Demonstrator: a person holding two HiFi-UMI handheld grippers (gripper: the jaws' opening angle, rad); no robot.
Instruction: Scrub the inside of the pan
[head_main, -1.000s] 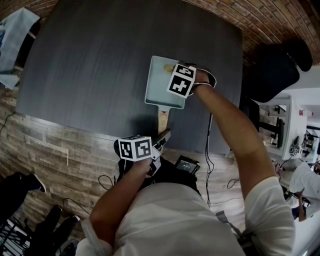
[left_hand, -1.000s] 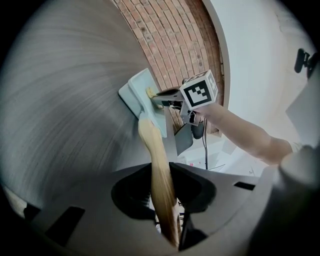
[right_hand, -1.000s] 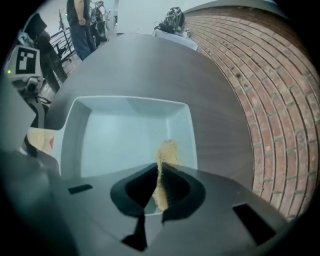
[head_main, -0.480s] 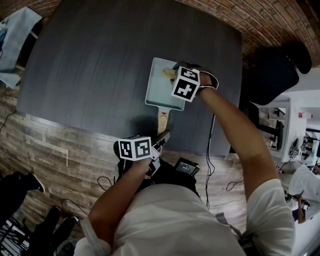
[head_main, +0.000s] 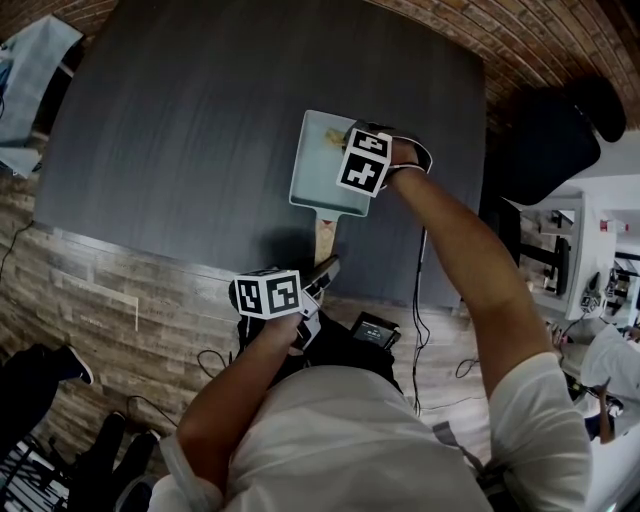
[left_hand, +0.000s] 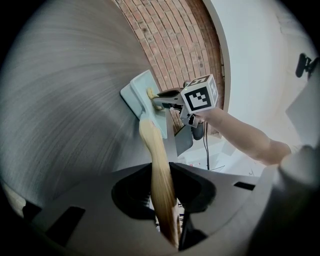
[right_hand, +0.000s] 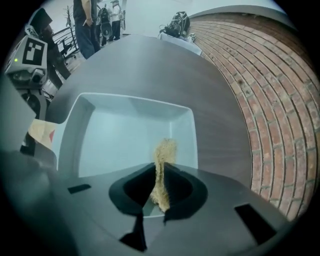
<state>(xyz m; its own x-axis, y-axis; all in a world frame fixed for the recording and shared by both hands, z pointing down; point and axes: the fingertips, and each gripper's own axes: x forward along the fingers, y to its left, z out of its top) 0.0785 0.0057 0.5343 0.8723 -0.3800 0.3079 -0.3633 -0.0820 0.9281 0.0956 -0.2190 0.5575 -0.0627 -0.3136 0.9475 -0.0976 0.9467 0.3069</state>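
Note:
A pale blue square pan (head_main: 318, 175) with a wooden handle (head_main: 324, 236) lies on the dark grey table (head_main: 200, 130). My left gripper (head_main: 324, 270) is shut on the handle's near end, and in the left gripper view the handle (left_hand: 159, 170) runs between its jaws toward the pan (left_hand: 139, 96). My right gripper (head_main: 346, 140) points steeply down into the pan's far right part, shut on a tan scrubber (head_main: 333, 137). In the right gripper view the scrubber (right_hand: 163, 162) sticks out from the right gripper (right_hand: 159, 189) against the pan (right_hand: 125, 132) floor by its right wall.
The table's near edge runs just below the pan handle. A black chair (head_main: 548, 140) stands to the right of the table. A light cloth (head_main: 30, 75) lies at the far left. Cables (head_main: 415, 330) trail on the wooden floor. People (right_hand: 87, 20) stand beyond the table.
My right gripper with the scrubber slid slightly toward the pan's near right and then back to where it was. The left gripper and the pan stayed put.

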